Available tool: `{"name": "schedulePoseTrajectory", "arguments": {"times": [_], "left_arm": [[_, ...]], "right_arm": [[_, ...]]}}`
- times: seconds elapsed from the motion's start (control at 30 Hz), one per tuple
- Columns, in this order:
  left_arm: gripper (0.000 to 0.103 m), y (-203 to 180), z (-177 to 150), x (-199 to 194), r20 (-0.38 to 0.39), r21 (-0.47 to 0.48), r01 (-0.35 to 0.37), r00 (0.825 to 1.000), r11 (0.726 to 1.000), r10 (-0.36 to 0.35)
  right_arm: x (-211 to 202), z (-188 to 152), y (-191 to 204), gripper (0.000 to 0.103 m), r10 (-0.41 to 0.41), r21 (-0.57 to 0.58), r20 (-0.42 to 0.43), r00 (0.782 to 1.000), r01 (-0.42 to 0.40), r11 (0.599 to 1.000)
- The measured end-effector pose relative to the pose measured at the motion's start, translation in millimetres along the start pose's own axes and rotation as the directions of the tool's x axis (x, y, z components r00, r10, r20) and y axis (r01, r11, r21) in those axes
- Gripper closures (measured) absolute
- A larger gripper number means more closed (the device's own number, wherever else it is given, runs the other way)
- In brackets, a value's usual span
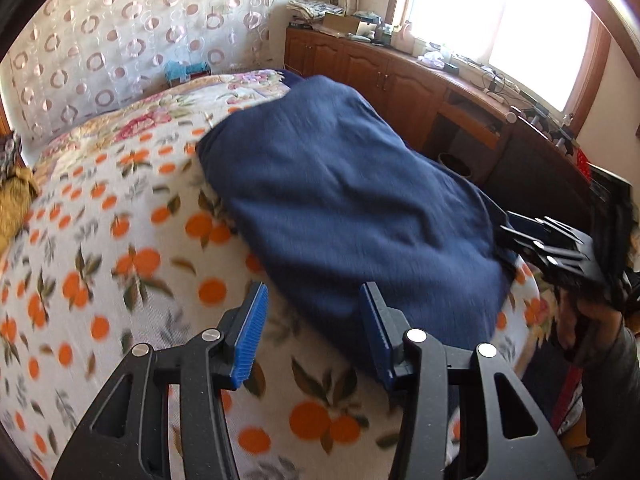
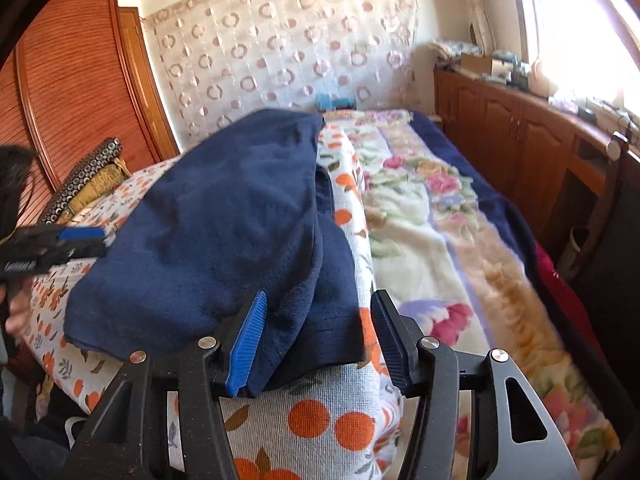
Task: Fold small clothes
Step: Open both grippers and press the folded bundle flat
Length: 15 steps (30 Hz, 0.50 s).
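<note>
Cloth fills the left wrist view: the navy garment [image 1: 352,200] lies on the orange-print bedspread [image 1: 120,264], long axis running away, just right of the open, empty left gripper [image 1: 314,332]. In the right wrist view, its near edge sits between the parted pads of the right gripper [image 2: 320,340], unpinched, so that hand is nearer.

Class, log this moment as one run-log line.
left claw: open, empty | right claw: open, astride cloth edge | navy cloth: folded on bed
</note>
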State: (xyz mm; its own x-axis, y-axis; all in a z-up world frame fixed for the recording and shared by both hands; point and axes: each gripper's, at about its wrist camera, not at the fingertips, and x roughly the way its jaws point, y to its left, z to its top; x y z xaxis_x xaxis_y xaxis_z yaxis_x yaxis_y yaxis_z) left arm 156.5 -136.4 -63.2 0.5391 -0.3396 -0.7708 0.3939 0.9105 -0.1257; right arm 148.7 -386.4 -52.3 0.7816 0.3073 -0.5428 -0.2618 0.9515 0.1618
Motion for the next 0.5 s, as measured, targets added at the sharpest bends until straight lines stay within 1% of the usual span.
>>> {"name": "schedulePoseTrajectory", "arguments": {"times": [0.07,0.13,0.17,0.2,0.27,0.33,0.4,0.47,0.5], "left_arm": [[0.054,-1,-7,-2,0.001,0.000,0.011,1.000,1.000,-0.011],[0.054,-2,-13,-4,0.005,-0.005,0.018,1.000,1.000,-0.018],[0.054,-4,-17,-4,0.003,-0.012,0.025,1.000,1.000,-0.025],[0.054,-4,-20,-4,0.003,-0.020,0.030,1.000,0.999,-0.030],[0.054,-5,-26,-4,0.005,-0.039,0.037,0.999,0.999,-0.037],[0.054,-5,-31,-5,0.011,-0.073,0.049,0.999,0.996,-0.048],[0.054,-5,-36,-8,0.021,-0.107,0.073,0.997,0.992,-0.071],[0.054,-6,-40,-12,0.029,-0.128,0.106,0.994,0.986,-0.103],[0.054,-7,-42,-14,0.033,-0.135,0.119,0.993,0.984,-0.115]], "right_arm": [[3,5,2,0.047,-0.010,0.005,-0.023,1.000,0.010,1.000],[1,10,4,0.047,-0.004,0.008,-0.024,1.000,0.004,1.000],[0,13,6,0.048,0.001,0.001,-0.024,1.000,-0.001,1.000],[-1,14,8,0.053,0.004,-0.006,-0.024,1.000,-0.004,1.000],[-4,17,10,0.059,0.024,-0.017,-0.026,0.999,-0.024,1.000],[-4,19,13,0.059,0.030,-0.031,-0.035,0.999,-0.031,0.999],[3,17,11,0.059,0.009,-0.038,-0.059,0.998,-0.011,0.999],[10,17,6,0.059,0.024,-0.026,-0.069,0.997,-0.026,0.999],[12,19,5,0.063,0.029,-0.025,-0.068,0.997,-0.031,0.999]]}}
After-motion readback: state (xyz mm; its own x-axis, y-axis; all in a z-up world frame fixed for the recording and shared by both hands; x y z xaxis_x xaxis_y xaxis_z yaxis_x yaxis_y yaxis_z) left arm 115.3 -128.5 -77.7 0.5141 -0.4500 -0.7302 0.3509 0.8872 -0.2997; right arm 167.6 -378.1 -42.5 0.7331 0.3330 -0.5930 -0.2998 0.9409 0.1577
